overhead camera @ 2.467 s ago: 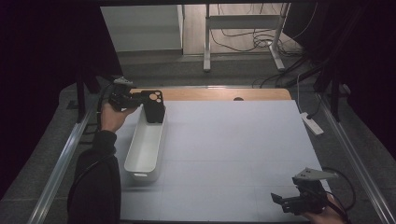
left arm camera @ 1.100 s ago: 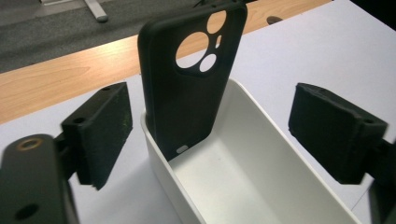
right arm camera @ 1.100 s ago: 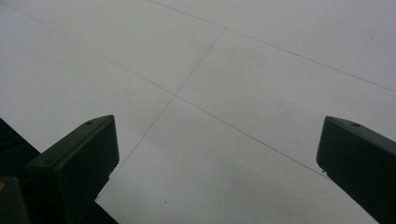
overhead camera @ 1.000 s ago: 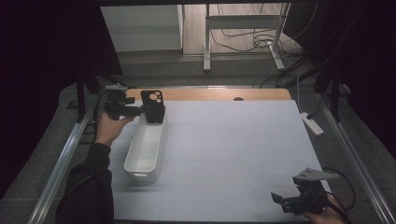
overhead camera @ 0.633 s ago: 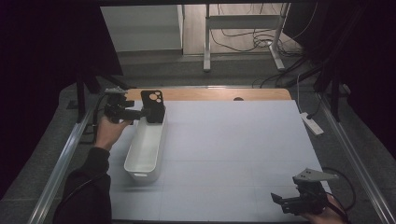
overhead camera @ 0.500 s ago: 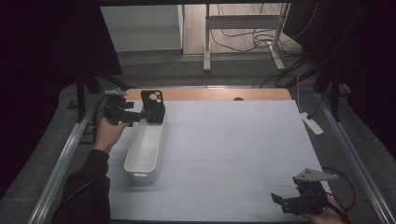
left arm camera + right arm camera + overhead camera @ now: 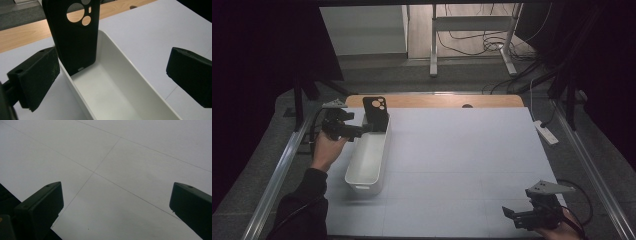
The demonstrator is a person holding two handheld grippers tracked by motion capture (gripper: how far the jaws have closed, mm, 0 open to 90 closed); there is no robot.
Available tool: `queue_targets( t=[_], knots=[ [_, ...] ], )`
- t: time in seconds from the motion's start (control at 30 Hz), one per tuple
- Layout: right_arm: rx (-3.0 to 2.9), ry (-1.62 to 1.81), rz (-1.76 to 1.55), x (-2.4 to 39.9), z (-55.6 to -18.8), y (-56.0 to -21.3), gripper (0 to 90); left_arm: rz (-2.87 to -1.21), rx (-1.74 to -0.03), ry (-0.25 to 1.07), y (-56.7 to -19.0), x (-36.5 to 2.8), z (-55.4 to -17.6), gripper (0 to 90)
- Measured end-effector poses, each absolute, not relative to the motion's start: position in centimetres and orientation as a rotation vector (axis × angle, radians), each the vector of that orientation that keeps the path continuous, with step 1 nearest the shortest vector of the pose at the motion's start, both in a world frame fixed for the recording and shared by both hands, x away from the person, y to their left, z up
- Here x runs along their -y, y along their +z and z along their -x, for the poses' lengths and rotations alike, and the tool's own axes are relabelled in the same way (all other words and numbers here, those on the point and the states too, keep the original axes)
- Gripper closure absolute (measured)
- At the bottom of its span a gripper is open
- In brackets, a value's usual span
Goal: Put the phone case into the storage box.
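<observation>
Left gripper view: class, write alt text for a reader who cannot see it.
A black phone case stands upright, leaning against the end wall of an empty white bin on a white table. The left gripper has its black fingers wide apart, touching neither.

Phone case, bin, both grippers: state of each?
Phone case: upright, leaning against the bin's far end, released.
Bin: upright on the table, otherwise empty.
Left gripper: open, jaws have just been opening, nothing between the pads.
Right gripper: open, empty.

Phone case [image 7: 376, 113] upright in far end of bin [image 7: 368, 159], bin on table's [image 7: 462, 150] left side
</observation>
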State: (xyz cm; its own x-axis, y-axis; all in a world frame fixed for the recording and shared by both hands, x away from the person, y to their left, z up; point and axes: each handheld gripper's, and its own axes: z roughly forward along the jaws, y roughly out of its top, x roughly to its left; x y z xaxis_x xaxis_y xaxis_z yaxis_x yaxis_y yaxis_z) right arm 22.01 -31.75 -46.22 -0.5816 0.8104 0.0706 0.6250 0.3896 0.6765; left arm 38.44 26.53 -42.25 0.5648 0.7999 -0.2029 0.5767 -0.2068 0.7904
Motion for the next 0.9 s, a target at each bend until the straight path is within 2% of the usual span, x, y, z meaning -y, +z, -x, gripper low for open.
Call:
queue_targets(
  t=[0.9],
  knots=[
    [-2.382,0.99,-1.266,31.9,-22.0,-46.2,0.0,-1.92,-1.04,0.275,-42.8,-26.2,-33.8,0.0]
  ],
)
